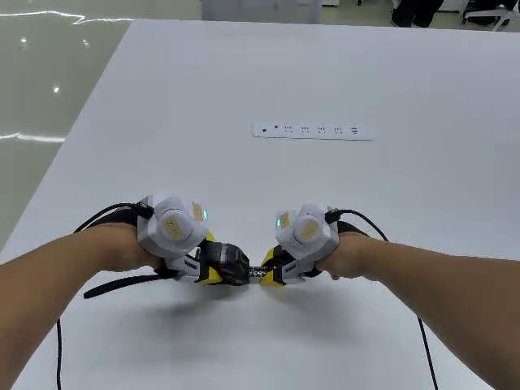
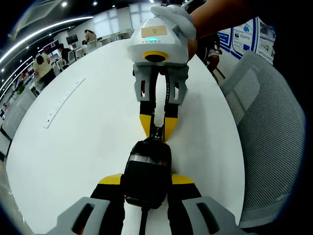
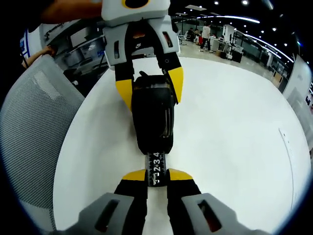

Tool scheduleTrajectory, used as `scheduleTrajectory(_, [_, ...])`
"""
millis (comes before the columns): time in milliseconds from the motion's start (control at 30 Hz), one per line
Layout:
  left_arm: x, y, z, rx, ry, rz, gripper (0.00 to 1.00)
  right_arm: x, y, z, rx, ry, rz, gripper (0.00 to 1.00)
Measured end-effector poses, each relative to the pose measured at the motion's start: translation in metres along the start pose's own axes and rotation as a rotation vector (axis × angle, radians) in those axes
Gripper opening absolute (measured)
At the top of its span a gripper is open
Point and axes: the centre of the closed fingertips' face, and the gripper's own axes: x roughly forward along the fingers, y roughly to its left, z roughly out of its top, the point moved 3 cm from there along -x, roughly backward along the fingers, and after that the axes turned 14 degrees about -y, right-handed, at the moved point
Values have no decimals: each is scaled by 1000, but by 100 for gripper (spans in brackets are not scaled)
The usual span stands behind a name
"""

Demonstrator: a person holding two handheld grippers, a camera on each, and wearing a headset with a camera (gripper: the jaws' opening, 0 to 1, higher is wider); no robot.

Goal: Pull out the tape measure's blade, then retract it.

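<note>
A black tape measure (image 1: 225, 262) rests near the table's front edge, its case clamped between the yellow-tipped jaws of my left gripper (image 1: 213, 265). From the left gripper view the case (image 2: 147, 171) sits between my own jaws, and the right gripper (image 2: 157, 128) faces it, pinching the blade tip. In the right gripper view a short length of blade (image 3: 156, 168) with numbers 2, 3, 4 comes out of the case (image 3: 153, 117) and ends between my right gripper (image 3: 157, 180) jaws, which are shut on it. In the head view the right gripper (image 1: 268, 274) sits just right of the case.
A white power strip (image 1: 313, 130) lies flat in the middle of the white table (image 1: 325, 73). A grey mesh chair (image 2: 266, 142) stands beside the table edge. Black cables (image 1: 106, 215) trail from both grippers. People stand far off in the room.
</note>
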Motion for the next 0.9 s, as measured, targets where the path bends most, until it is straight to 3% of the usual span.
scheduleTrajectory(900, [-1,0,0,-4,-6,4,30,-16,0,-14,27,9,-25,13])
